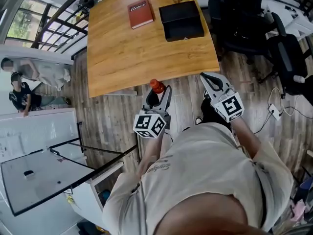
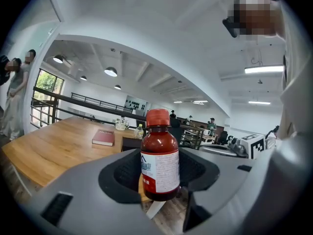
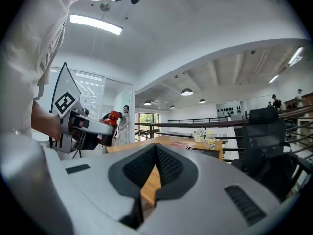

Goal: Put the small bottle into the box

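Bottle (image 2: 160, 160) in left tongs (image 1: 157, 95) — beside table (image 1: 146, 53) edge.

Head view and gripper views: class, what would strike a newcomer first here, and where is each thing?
The small bottle, brown with a red cap, stands upright, clamped in the left hand-held gripper, and fills the left gripper view. In the head view, the black box sits at the far side of the wooden table, beside a red book. The right hand-held gripper is shut and empty.
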A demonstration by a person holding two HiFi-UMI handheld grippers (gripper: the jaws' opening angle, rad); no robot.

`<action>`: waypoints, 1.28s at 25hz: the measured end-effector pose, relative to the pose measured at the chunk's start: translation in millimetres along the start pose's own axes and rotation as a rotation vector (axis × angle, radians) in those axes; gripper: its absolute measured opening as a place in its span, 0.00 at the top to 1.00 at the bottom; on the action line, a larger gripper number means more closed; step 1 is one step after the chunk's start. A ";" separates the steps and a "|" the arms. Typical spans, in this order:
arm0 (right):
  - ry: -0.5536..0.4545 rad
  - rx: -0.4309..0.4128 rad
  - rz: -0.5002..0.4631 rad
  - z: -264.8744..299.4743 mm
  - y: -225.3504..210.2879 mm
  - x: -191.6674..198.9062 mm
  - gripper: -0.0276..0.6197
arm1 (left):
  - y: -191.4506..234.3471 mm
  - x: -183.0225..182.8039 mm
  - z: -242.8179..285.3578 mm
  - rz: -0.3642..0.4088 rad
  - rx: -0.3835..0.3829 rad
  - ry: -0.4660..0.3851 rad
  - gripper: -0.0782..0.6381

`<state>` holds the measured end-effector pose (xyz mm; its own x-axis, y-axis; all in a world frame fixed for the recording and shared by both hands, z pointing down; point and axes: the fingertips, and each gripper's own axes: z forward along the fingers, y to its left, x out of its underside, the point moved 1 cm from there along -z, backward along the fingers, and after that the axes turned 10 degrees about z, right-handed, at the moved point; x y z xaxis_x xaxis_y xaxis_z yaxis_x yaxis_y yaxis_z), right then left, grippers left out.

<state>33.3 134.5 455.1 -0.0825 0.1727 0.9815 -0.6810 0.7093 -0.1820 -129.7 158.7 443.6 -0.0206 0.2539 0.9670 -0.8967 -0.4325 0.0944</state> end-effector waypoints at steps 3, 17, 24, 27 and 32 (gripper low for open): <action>-0.004 0.017 0.010 18.7 -31.7 -0.5 0.97 | 10.1 -21.9 32.7 0.029 0.014 -0.012 0.57; 0.006 0.042 -0.001 76.7 -159.0 -21.0 0.97 | 30.7 -72.5 149.5 -0.004 -0.003 -0.058 0.57; 0.032 -0.006 0.031 105.1 -178.2 -10.5 0.97 | 48.1 -54.4 158.2 -0.040 -0.082 0.018 0.57; 0.053 -0.027 0.021 113.1 -179.7 -1.5 0.97 | 54.1 -49.8 167.5 -0.039 -0.092 0.053 0.57; 0.061 -0.022 0.026 128.0 -184.9 4.4 0.97 | 62.7 -52.3 192.5 -0.026 -0.057 0.050 0.57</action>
<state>65.8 -83.4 500.6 -0.0548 0.2320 0.9712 -0.6629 0.7189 -0.2092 -99.7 -48.2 444.4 -0.0172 0.3078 0.9513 -0.9209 -0.3754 0.1048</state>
